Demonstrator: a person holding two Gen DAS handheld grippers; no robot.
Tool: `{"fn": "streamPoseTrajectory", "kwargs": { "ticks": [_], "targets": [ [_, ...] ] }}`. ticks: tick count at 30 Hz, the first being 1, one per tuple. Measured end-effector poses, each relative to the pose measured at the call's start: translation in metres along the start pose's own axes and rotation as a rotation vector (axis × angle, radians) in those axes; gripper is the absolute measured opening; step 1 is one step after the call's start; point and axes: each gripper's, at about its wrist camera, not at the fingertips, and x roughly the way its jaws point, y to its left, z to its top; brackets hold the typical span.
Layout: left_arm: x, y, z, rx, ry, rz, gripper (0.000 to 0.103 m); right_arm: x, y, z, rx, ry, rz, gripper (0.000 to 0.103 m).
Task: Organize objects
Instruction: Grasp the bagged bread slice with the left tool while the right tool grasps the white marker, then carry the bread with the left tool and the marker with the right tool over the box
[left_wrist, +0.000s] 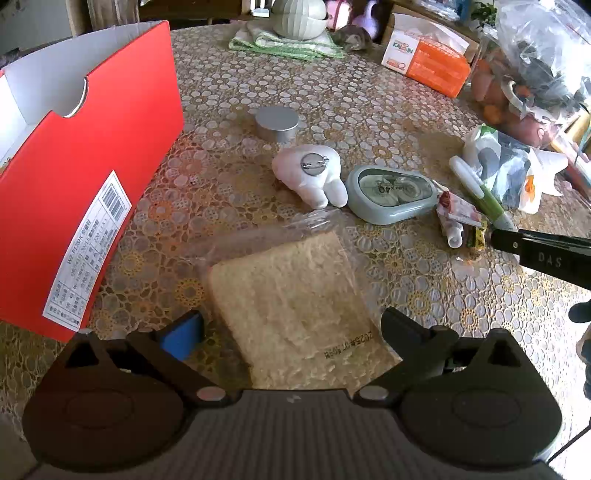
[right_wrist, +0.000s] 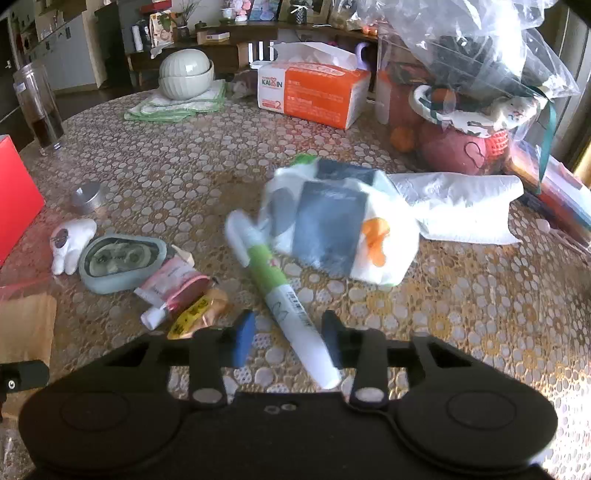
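Right gripper (right_wrist: 288, 338) had its jaws narrowed around the green-and-white pen (right_wrist: 280, 291) at lower centre, not visibly clamping, presumably to lift it toward the red box (left_wrist: 88, 177) at left; left gripper (left_wrist: 291, 332) stood open over bagged bread (left_wrist: 295, 295).

- Red cardboard box (left_wrist: 92, 177): matt outside, plain white inside, with a paper label.
- Round silver tin (left_wrist: 277, 123): brushed metal, dull sheen.
- Bread slice in a clear plastic bag (left_wrist: 295, 295): rough crumb under glossy film.
- Green-and-white plastic pen (right_wrist: 284, 295): smooth, glossy.
- Round table (left_wrist: 369, 122): shiny patterned vinyl cover.
- White paper towel (right_wrist: 461, 210): soft, crinkled.
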Motion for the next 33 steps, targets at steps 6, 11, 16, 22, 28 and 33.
{"fn": "streamPoseTrajectory", "kwargs": {
  "ticks": [6,11,16,22,28,33],
  "targets": [
    [-0.011,0.006,-0.002,0.027,-0.032,-0.056,0.084,-0.016,0.007,-0.008,0.055,0.001,0.009,0.017],
    [-0.017,0.017,-0.003,0.027,-0.050,-0.084,0.080,-0.040,0.017,-0.017,0.111,-0.018,0.049,0.016],
    [-0.028,0.028,-0.005,0.018,-0.058,-0.115,0.080,-0.064,0.024,-0.028,0.157,-0.022,0.065,0.016],
    [-0.053,0.034,-0.009,0.049,-0.082,-0.169,0.080,-0.101,0.029,-0.034,0.195,-0.077,0.059,0.016],
    [-0.080,0.046,-0.005,0.063,-0.087,-0.229,0.080,-0.135,0.037,-0.037,0.221,-0.116,0.073,0.016],
    [-0.106,0.061,0.000,0.093,-0.109,-0.247,0.080,-0.157,0.050,-0.033,0.195,-0.153,0.070,0.016]
  ]
}}
